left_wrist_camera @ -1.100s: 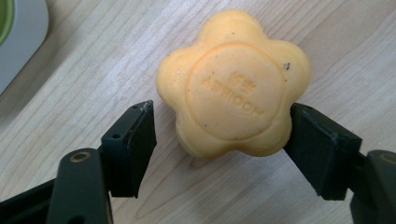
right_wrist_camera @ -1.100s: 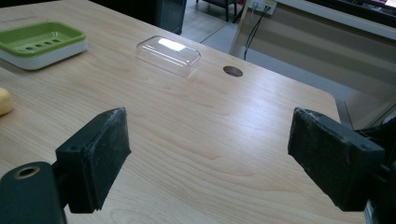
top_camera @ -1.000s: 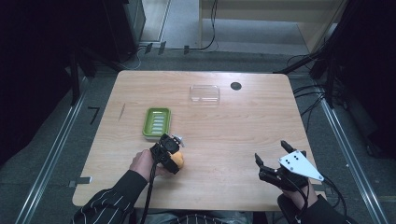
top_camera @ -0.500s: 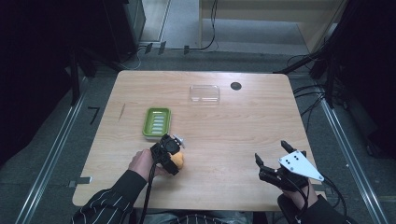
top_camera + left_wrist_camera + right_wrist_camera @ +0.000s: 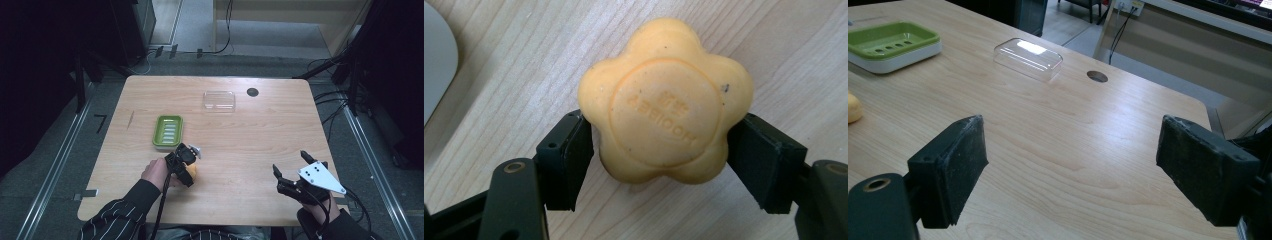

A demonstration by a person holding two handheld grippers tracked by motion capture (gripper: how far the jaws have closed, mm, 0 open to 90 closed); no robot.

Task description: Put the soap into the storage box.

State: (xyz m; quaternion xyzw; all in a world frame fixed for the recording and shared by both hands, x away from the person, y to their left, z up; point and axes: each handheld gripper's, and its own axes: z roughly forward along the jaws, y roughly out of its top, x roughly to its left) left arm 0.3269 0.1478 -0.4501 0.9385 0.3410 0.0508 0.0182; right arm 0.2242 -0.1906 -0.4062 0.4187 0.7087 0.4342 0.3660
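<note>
Left tool [image 5: 659,150] pinching the orange flower-shaped soap bar [image 5: 665,100] on the wooden surface [image 5: 260,135], just at 5 o'clock of the green slotted soap dish [image 5: 168,131]; right tool [image 5: 1073,170] spread, idle; a level, centred squeeze likely prevents slipping.

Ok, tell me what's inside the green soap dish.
The soap dish holds nothing: bare ridged floor with a row of drain slots. The soap sits outside it, between the left hand-held gripper jaws.
</note>
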